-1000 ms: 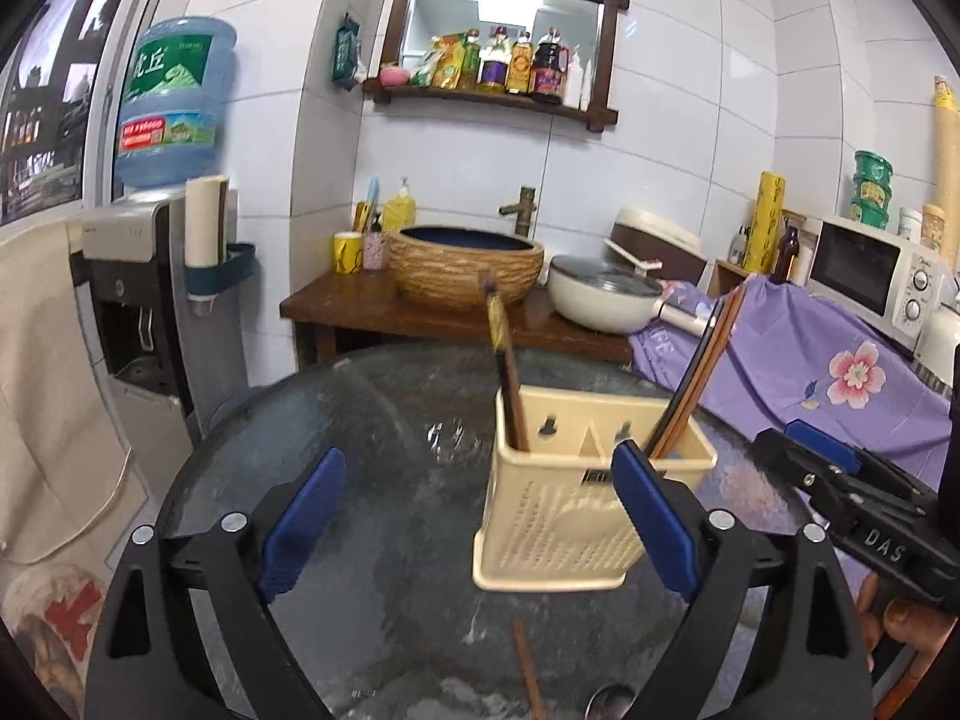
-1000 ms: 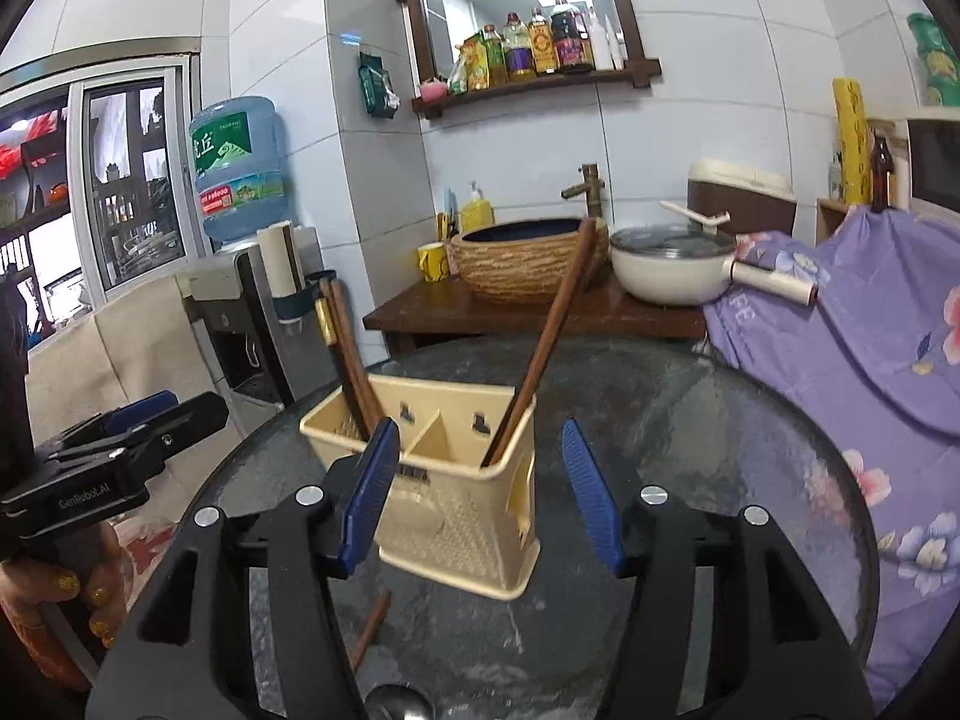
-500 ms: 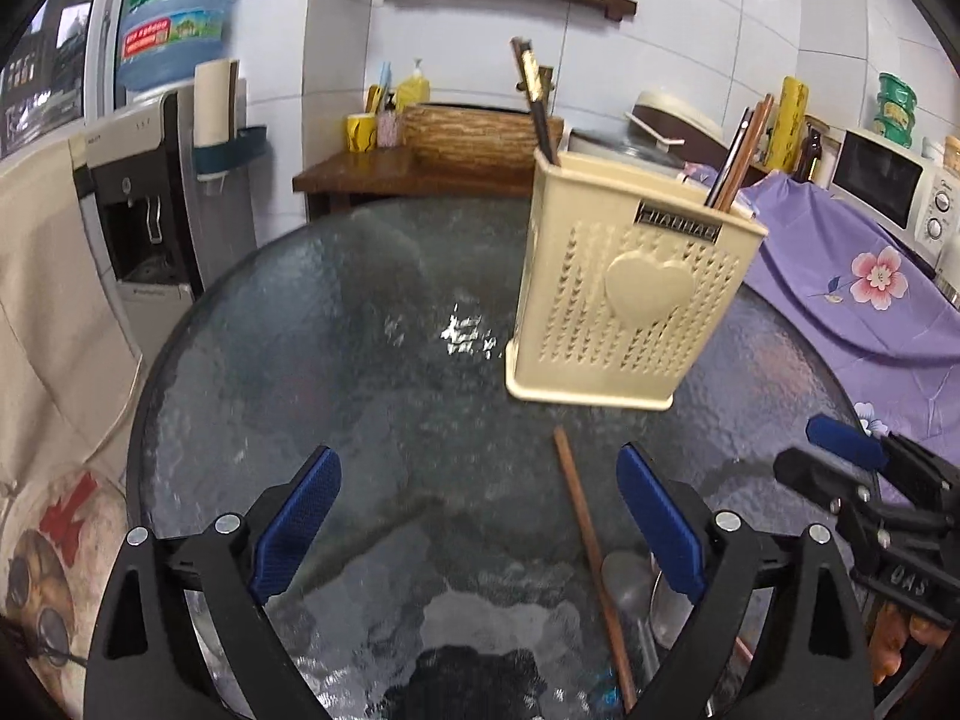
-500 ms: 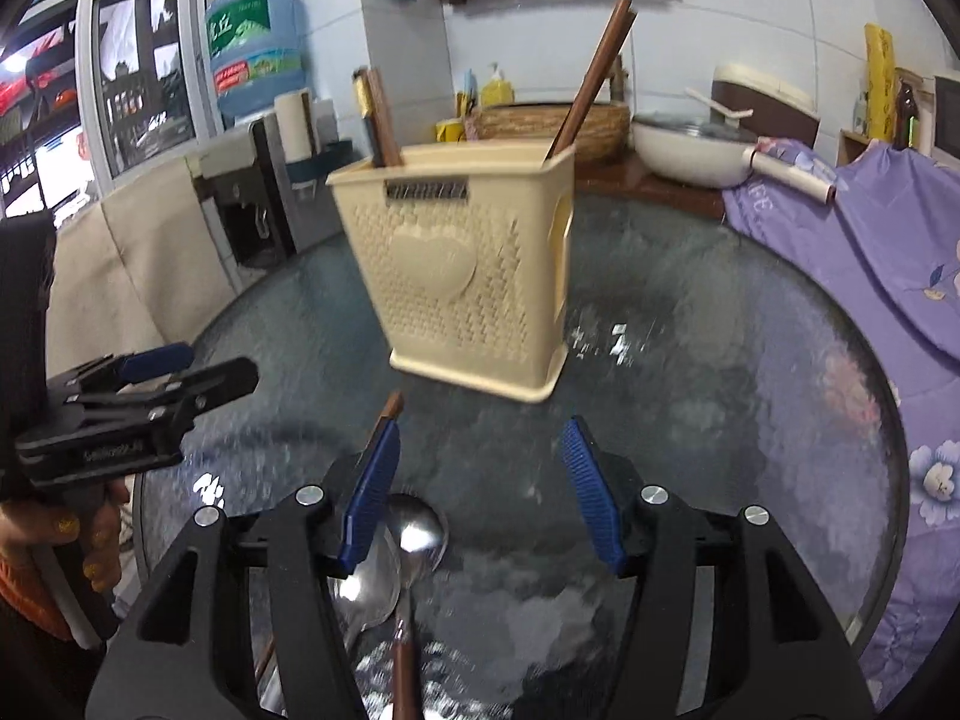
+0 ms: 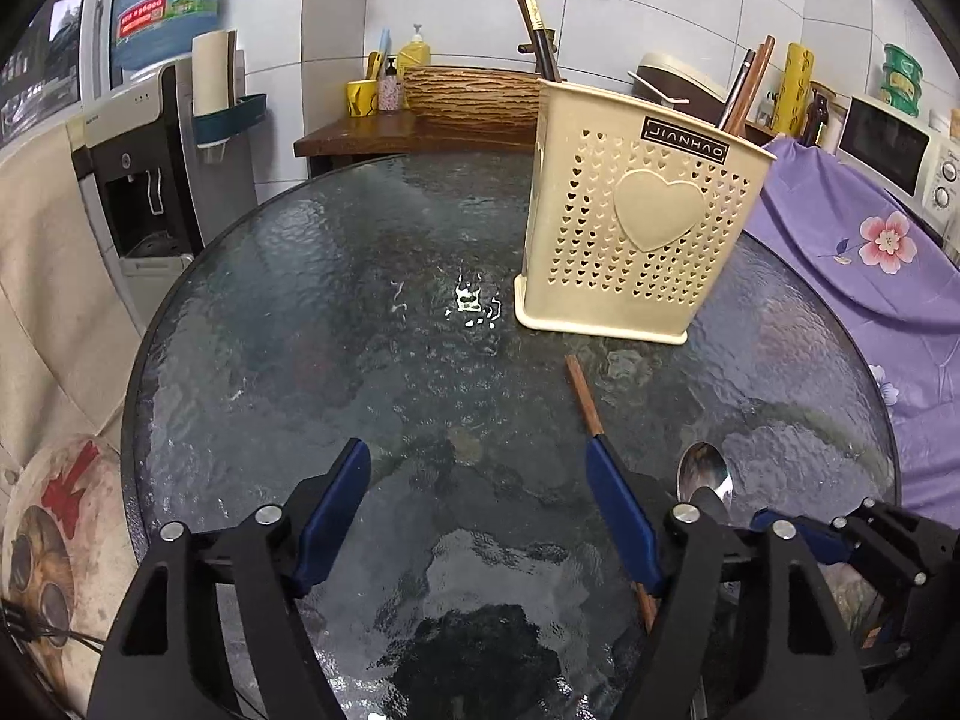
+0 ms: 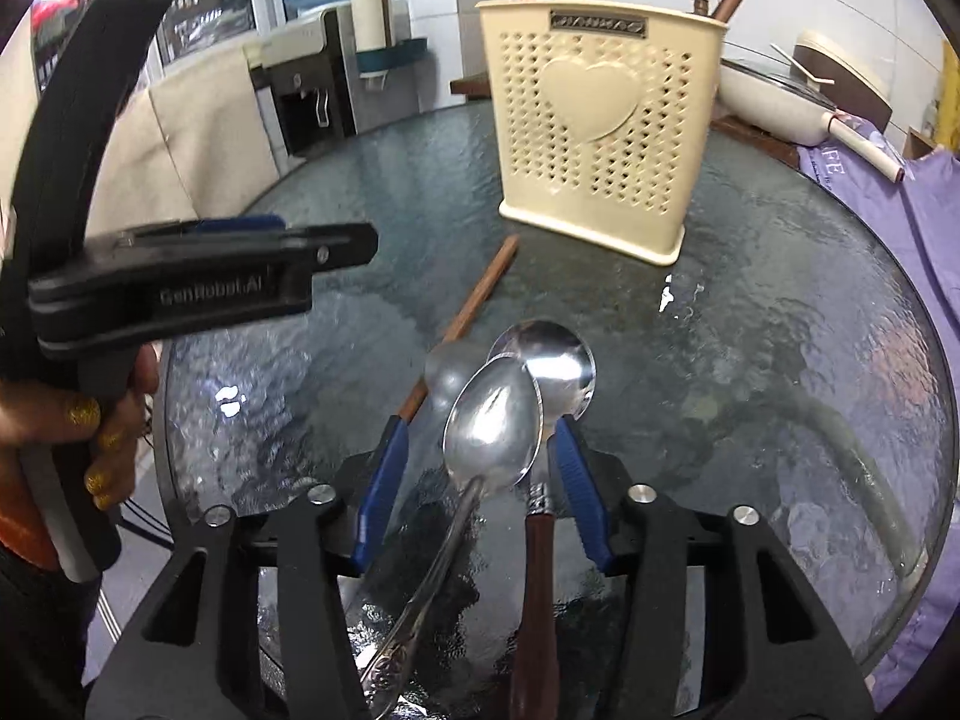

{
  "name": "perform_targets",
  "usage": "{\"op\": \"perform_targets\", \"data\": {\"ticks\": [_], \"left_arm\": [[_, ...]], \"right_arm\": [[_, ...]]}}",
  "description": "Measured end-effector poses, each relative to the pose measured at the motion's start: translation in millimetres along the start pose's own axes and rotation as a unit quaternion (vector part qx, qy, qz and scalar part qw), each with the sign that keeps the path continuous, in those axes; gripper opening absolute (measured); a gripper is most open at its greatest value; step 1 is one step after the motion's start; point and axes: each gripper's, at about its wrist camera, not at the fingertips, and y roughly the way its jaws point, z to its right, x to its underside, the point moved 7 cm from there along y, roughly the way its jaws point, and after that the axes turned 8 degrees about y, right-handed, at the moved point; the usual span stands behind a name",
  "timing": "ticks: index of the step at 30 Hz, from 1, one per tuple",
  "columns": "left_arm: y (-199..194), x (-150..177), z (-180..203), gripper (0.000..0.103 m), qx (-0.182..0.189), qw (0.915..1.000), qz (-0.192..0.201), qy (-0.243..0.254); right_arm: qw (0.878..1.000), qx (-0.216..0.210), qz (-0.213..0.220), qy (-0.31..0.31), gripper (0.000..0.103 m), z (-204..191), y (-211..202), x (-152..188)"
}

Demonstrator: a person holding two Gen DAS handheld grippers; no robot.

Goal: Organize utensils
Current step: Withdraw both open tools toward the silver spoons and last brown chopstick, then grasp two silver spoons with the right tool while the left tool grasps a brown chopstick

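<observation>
Two spoons [image 6: 510, 420] lie overlapped on the glass desk [image 6: 780, 330], on the near side of the cream holder [image 6: 600, 120], handles running back under the right hand-held gripper [image 6: 480, 474]. Its jaws have just been closing, straddle both necks, grip nothing. The left hand-held gripper [image 5: 480, 516], also closing, is empty and open, beside a loose chopstick [image 5: 582, 399]. The right is judged nearer the spoons.

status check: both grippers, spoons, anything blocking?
Left gripper open, jaws just closing over bare glass. Right gripper open, jaws just closing, straddling two spoons, not gripping. Loose chopstick beside them; holder unobstructed.
</observation>
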Motion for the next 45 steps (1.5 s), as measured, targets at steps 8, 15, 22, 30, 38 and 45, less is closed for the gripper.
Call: {"op": "perform_targets", "data": {"ticks": [8,15,22,30,38,45], "left_arm": [[-2.7,-0.7,2.2,0.071,0.004,1.0000,0.001,0.001],[-2.6,-1.6,0.3,0.071,0.007,1.0000,0.001,-0.005],[-2.0,-2.5,0.9,0.071,0.009,1.0000,-0.001,-0.005],[1.8,-6.9,6.4,0.071,0.009,0.9999,-0.005,0.005],[24.9,-16.4,27.4,0.056,0.024,0.9987,-0.033,0.029],[52.9,-23.5,41.4,0.038,0.038,0.9963,-0.069,0.036]], "right_arm": [[1.000,0.027,-0.014,-0.004,0.047,1.5,9.7,3.9],[0.999,0.034,-0.022,-0.001,0.045,6.9,15.9,2.0],[0.999,0.040,-0.025,-0.008,0.045,-3.2,18.1,1.6],[0.999,0.035,-0.022,0.000,0.038,-2.4,20.0,-2.5],[1.000,0.021,-0.001,0.021,0.038,10.0,8.6,-10.0],[0.999,0.026,0.017,0.044,0.038,29.2,-4.9,-19.8]]}}
